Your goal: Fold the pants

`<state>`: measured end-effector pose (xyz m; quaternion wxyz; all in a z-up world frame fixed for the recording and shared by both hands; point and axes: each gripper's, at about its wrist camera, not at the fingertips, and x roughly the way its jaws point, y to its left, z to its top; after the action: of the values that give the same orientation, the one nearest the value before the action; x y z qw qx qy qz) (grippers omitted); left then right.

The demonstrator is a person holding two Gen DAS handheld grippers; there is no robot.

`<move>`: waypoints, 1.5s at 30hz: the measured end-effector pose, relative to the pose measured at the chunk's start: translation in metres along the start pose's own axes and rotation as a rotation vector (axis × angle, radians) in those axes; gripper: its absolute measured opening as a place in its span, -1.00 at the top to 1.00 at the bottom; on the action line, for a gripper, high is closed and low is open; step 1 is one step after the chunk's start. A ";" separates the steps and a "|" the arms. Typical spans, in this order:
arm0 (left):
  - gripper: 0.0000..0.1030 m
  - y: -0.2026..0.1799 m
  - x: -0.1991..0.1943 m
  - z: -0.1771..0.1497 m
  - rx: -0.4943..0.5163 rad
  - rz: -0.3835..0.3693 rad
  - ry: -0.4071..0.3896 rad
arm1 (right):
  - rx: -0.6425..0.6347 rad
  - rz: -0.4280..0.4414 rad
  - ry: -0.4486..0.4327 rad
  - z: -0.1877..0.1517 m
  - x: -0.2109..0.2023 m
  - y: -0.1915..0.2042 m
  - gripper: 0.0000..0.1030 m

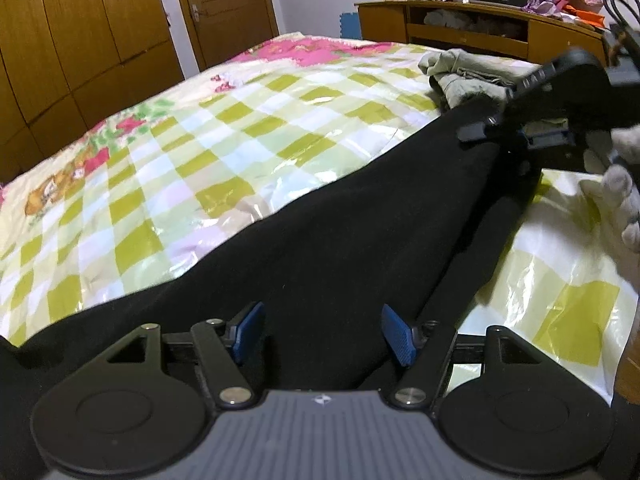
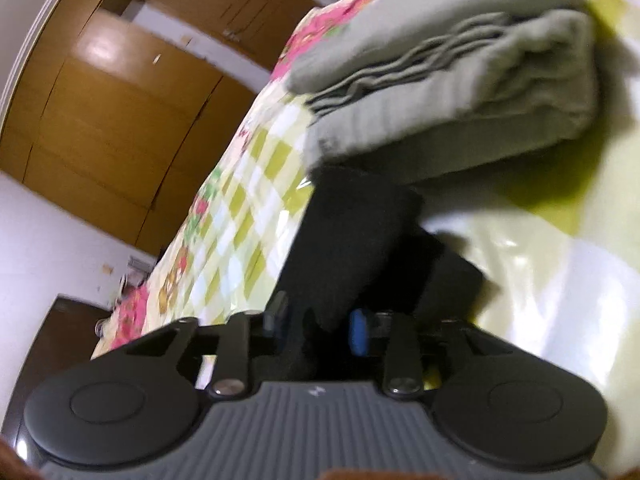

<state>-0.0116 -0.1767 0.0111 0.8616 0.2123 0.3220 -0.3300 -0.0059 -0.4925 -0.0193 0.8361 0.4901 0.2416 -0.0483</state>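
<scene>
Black pants (image 1: 340, 236) lie stretched across the checkered bed cover (image 1: 224, 136). My left gripper (image 1: 322, 334) is open, its blue pads on either side of the black cloth near the waist end, low over it. My right gripper (image 1: 500, 128) shows in the left wrist view at the far end of the pants, held by a gloved hand. In the right wrist view, the right gripper (image 2: 320, 320) has black pants cloth (image 2: 352, 240) between its blue pads, and the view is tilted and blurred.
A folded grey-green garment (image 2: 452, 92) lies on the bed just beyond the pants; it also shows in the left wrist view (image 1: 460, 76). Wooden wardrobe doors (image 1: 80, 40) stand at the left. A wooden cabinet (image 1: 480, 32) with clutter stands behind the bed.
</scene>
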 end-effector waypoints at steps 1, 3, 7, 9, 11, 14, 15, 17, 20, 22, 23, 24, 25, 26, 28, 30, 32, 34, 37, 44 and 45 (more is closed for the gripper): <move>-0.50 -0.002 -0.001 0.000 0.008 0.002 -0.008 | 0.002 0.019 -0.002 0.001 -0.001 0.004 0.88; -0.55 -0.008 -0.003 0.000 0.023 -0.004 -0.021 | -0.018 0.046 -0.015 0.003 -0.008 0.012 0.88; -0.56 -0.007 -0.012 -0.001 0.028 -0.018 -0.023 | -0.010 0.122 -0.027 0.006 -0.031 0.025 0.89; -0.58 -0.004 -0.020 0.000 0.019 -0.019 -0.034 | -0.036 0.157 -0.045 0.005 -0.045 0.034 0.89; -0.59 -0.002 -0.018 -0.004 0.016 -0.015 -0.017 | -0.083 0.152 -0.059 0.003 -0.057 0.039 0.89; -0.59 0.000 -0.003 -0.013 0.003 -0.011 0.047 | -0.083 0.046 -0.017 0.003 -0.044 0.015 0.89; -0.59 0.001 0.000 -0.015 -0.009 -0.013 0.056 | -0.057 0.021 0.011 0.002 -0.034 0.006 0.88; -0.59 0.001 0.001 -0.015 -0.018 -0.017 0.057 | 0.024 -0.010 0.043 -0.002 -0.024 -0.012 0.81; -0.59 0.000 0.002 -0.014 0.003 -0.018 0.054 | 0.045 -0.022 0.023 -0.005 -0.021 -0.018 0.76; -0.59 0.001 0.003 -0.014 0.003 -0.021 0.055 | 0.059 -0.011 0.011 -0.004 -0.019 -0.020 0.63; -0.59 0.001 0.003 -0.014 0.001 -0.021 0.054 | 0.059 -0.015 0.008 -0.002 -0.018 -0.021 0.52; -0.59 0.001 0.003 -0.014 0.000 -0.021 0.055 | 0.065 -0.017 0.002 0.001 -0.015 -0.021 0.48; -0.59 0.001 0.003 -0.013 0.000 -0.021 0.055 | 0.069 -0.011 0.000 0.003 -0.012 -0.021 0.48; -0.59 0.001 0.002 -0.013 0.001 -0.021 0.055 | 0.059 -0.003 0.001 0.005 -0.012 -0.018 0.48; -0.59 0.001 -0.001 -0.013 0.009 -0.020 0.050 | 0.032 0.011 -0.011 0.010 -0.008 -0.005 0.74; -0.59 0.000 -0.003 -0.011 0.020 -0.019 0.043 | -0.001 0.079 -0.024 0.017 -0.011 0.015 0.87; -0.59 0.000 -0.006 -0.010 0.026 -0.021 0.035 | -0.038 0.144 -0.033 0.022 -0.020 0.037 0.87; -0.59 0.000 -0.007 -0.009 0.028 -0.021 0.034 | -0.082 0.204 -0.036 0.023 -0.029 0.057 0.87; -0.59 0.002 -0.005 -0.012 0.016 -0.028 0.042 | -0.111 0.173 -0.031 0.014 -0.041 0.060 0.84; -0.59 0.003 -0.001 -0.016 0.016 -0.038 0.061 | 0.027 -0.043 0.051 -0.009 -0.033 -0.019 0.79; -0.59 0.003 -0.001 -0.015 0.019 -0.036 0.060 | 0.050 -0.056 0.054 -0.009 -0.029 -0.025 0.77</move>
<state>-0.0168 -0.1654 0.0017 0.8436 0.2243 0.3482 -0.3418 -0.0429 -0.5022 -0.0300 0.8151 0.5050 0.2764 -0.0645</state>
